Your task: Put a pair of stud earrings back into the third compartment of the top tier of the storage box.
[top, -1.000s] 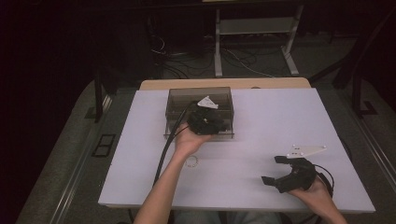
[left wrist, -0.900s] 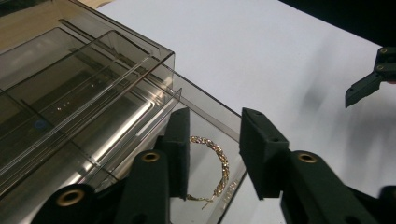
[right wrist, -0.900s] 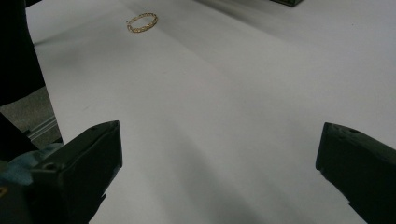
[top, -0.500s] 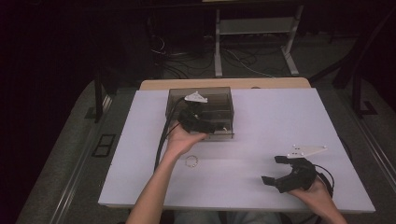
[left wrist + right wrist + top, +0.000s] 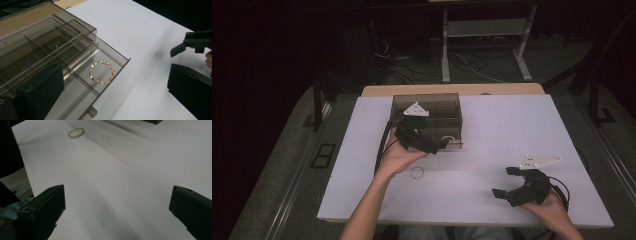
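Left gripper view looks past two spread black jaws at a gold bracelet (image 5: pixel 102 72) lying flat in the pulled-out drawer of a smoky clear plastic organiser (image 5: pixel 45 47); the bracelet sits just ahead of the jaws and between their lines, touched by neither; the jaws have just been opening, and nothing is between them, so this piece looks delivered and let go. From the high view the left gripper (image 5: pixel 428 141) hangs over the front of that box, with a second gold bracelet (image 5: pixel 417 173) lying on the white table (image 5: pixel 512 125) just behind it, towards the person's side; that one is my guess at what remains, along with pushing the drawer shut. Well off to the side, the right gripper (image 5: pixel 506 182) rests low on the table with its jaws wide and empty; in the right gripper view the loose bracelet (image 5: pixel 76 132) lies far ahead of them.

Both bracelets are thin rings of twisted or linked gold, bumpy and glinting; the organiser is hard, glossy, tinted see-through plastic with straight thin dividers forming long compartments; the tabletop is matte, smooth and plain.
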Available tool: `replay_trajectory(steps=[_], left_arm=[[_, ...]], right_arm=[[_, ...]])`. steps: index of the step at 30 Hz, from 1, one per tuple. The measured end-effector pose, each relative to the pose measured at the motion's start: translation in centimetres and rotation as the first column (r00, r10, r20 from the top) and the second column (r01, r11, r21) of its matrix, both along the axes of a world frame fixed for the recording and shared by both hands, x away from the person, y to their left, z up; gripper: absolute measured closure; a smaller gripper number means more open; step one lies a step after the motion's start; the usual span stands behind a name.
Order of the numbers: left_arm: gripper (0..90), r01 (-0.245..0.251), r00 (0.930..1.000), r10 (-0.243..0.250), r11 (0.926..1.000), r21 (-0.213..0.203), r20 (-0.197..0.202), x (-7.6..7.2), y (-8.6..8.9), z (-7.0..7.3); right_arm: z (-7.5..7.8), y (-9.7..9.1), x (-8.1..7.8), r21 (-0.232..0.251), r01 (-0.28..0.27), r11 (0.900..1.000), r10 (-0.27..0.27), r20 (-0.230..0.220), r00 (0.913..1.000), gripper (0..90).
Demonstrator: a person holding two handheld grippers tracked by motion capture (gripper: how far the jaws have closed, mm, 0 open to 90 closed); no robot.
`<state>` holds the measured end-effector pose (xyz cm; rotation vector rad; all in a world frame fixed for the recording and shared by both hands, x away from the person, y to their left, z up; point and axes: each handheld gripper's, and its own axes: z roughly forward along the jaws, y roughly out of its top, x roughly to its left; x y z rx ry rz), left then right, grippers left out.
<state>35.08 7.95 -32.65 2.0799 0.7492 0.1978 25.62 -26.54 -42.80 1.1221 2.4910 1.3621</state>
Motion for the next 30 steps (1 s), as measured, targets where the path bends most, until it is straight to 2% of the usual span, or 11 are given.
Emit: replay_trajectory(steps=[3,14,30], left_arm=[[0.0,0.008,0.9998,-0.009,0.9998,0.017,0.020,-0.5,0.4,-0.1],[0.0,0.024,0.9980,-0.025,0.9995,0.020,0.059,-2.2,1.2,-0.6],[0.0,0.038,0.9966,-0.040,0.9986,0.036,0.072,-4.5,2.2,-1.6]], right_arm=[[0.0,0.0,0.0,0.000,-0.003,1.0000,0.003,-0.003,1.0000,0.0],[0.1,-0.1,-0.1,0.006,0.009,0.9999,-0.009,-0.002,1.0000,0.0],[0.0,0.1,-0.1,0.002,0.002,1.0000,-0.002,-0.007,1.0000,0.0]])
